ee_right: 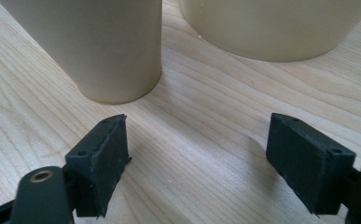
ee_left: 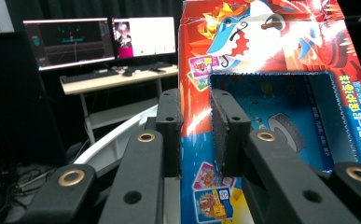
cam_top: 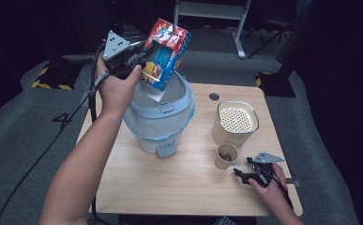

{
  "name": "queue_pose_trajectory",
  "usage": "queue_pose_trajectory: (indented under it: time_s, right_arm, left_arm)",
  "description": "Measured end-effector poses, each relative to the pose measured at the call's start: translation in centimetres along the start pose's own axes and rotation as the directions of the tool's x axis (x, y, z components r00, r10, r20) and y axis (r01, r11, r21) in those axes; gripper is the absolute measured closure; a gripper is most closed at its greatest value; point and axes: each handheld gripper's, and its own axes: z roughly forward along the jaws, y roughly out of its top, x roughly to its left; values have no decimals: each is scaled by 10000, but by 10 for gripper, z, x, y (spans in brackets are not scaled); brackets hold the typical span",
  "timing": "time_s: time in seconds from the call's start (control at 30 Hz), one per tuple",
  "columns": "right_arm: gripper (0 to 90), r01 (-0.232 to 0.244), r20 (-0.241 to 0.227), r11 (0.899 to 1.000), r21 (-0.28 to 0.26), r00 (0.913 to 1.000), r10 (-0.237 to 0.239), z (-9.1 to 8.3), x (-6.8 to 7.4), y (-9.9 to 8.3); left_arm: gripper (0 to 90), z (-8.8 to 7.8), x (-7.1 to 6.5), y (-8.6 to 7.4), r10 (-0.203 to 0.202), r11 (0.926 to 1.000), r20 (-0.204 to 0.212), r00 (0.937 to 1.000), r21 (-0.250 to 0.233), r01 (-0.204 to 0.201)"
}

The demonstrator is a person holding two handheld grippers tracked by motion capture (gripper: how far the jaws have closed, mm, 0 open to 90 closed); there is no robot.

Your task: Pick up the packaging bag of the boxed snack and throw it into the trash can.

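The red-and-blue carton (cam_top: 166, 52) is being held tilted over the open bin (cam_top: 162, 112), its wall pinched between the nearly closed left gripper (ee_left: 196, 135), apparently for dropping in, while the right gripper (ee_right: 197, 158) is being rested wide open and empty beside the small cup (cam_top: 226, 155).

The table (cam_top: 170, 187) is being viewed from above and behind the person in the high view, forward and down, at a moderate distance. In the left gripper view, the colourful carton (ee_left: 281, 93) is being looked at from very close along the jaws, level, with monitors (ee_left: 99, 39) at upper left; the carton (cam_top: 165, 54) is being shared with the high view's upper centre. In the right gripper view, the paper cup (ee_right: 99, 46) and cream container (ee_right: 271, 28) are being framed low and close above the tabletop; both are being seen at the high view's lower right.
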Motion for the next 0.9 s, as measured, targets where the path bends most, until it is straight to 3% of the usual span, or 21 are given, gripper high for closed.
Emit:
queue_pose_trajectory:
  time_s: [0.43,0.8,0.9]
  right_arm:
    - [208,-7,-1,10000,-2,10000,7,0,0,0]
    - [208,-4,0,10000,-6,10000,4,0,0,0]
    - [208,-5,0,10000,-2,10000,5,0,0,0]
  left_arm:
    - [748,21,-1,-5,-24,9976,135,9999,687,14]
    - [728,30,0,-13,110,9894,132,9999,1446,-128]
    - [725,32,1,-17,126,9840,182,9998,1777,-156]
